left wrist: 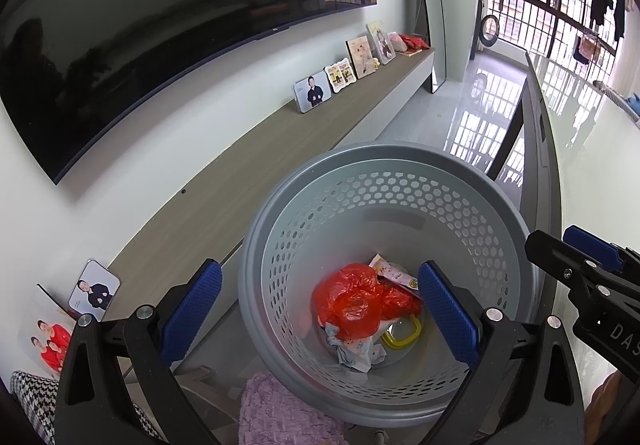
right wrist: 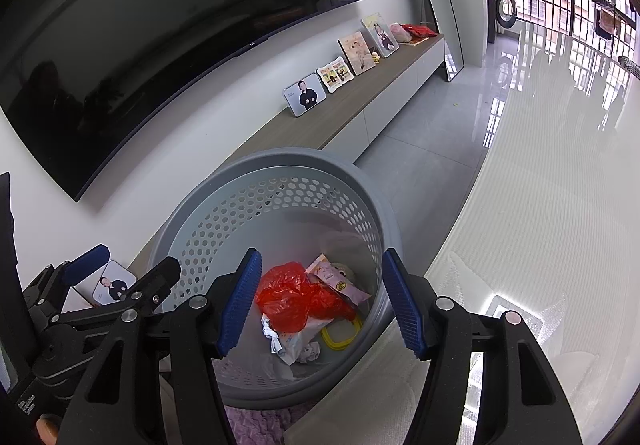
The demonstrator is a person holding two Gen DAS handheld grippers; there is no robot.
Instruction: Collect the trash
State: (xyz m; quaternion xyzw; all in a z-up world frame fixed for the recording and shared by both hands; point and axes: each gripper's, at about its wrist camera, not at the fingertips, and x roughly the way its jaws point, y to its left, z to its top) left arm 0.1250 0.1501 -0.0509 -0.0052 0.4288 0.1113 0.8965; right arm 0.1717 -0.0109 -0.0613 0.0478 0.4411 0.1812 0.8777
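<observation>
Grey perforated plastic, the round waste basket (left wrist: 384, 181) already holds a crumpled red plastic bag (left wrist: 352, 301), a pink snack wrapper (right wrist: 340, 281), white crumpled paper (right wrist: 288, 341) and a yellow plastic ring (left wrist: 404, 333). The left gripper (left wrist: 320, 317) and right gripper (right wrist: 320, 305) hover above its rim, fingers spread and empty. Collection looks largely finished; no loose trash shows on the white table (right wrist: 540, 205) at right.

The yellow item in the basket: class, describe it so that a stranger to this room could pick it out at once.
Start at the round grey perforated basket below the wall television. At its bottom lies a heap of trash topped by a crumpled red plastic bag. Beside the bag, partly under it, is the yellow ring: the only yellow piece, a rigid rounded loop, unlike the crumpled wrappers and paper around it.
</observation>
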